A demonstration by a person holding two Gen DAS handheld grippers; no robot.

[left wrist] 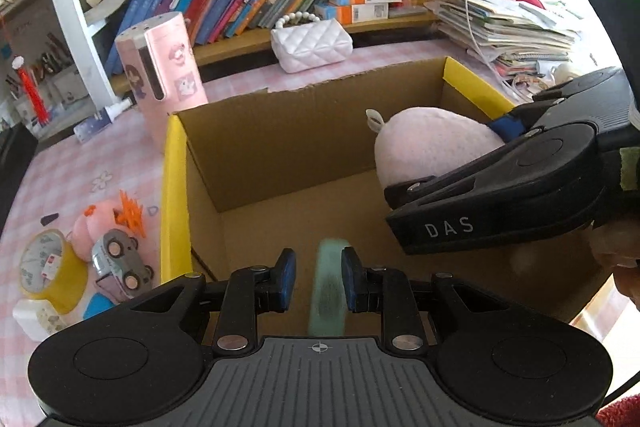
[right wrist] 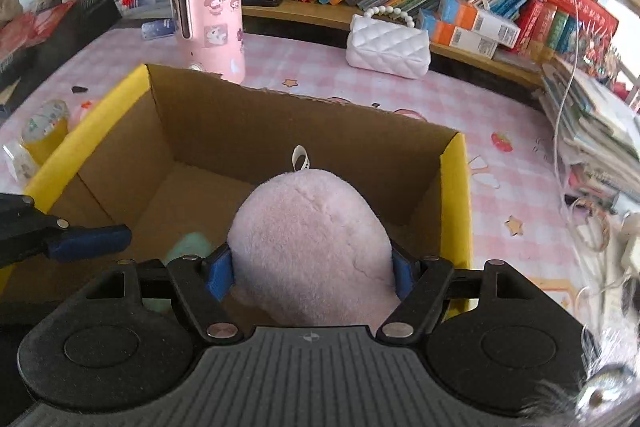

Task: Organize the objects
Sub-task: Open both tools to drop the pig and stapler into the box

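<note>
blue rubber pads (left wrist: 350, 277) of the left gripper (left wrist: 319, 277) are being pressed onto a thin pale green flat piece (left wrist: 327, 291), which is being held edge-up between them over the floor of the open brown cardboard box with yellow-edged flaps (left wrist: 174, 187). what the blurred green piece is cannot be told.

blue pads (right wrist: 218, 275) of the right gripper (right wrist: 310, 273) are being clamped on both sides of a rounded pale pink plush toy with a small white loop tag (right wrist: 310, 247), which is bulging out forward between the fingers. the plush is being held inside the box (right wrist: 454, 195), towards its right wall, above the floor. in the left wrist view the same plush (left wrist: 424, 143) is being seen at the right of the box, with the right gripper's black body in front of it.

outside the box, on the pink checked tablecloth (left wrist: 64, 167), a tall pink cylinder with cartoon stickers (left wrist: 162, 75) is standing just behind the box's far left corner, and a white quilted handbag with a bead handle (left wrist: 310, 43) is lying behind the far wall. a grey toy car (left wrist: 120, 263), a yellow tape roll (left wrist: 48, 267) and a small pink plush (left wrist: 94, 227) are lying together left of the box.
</note>
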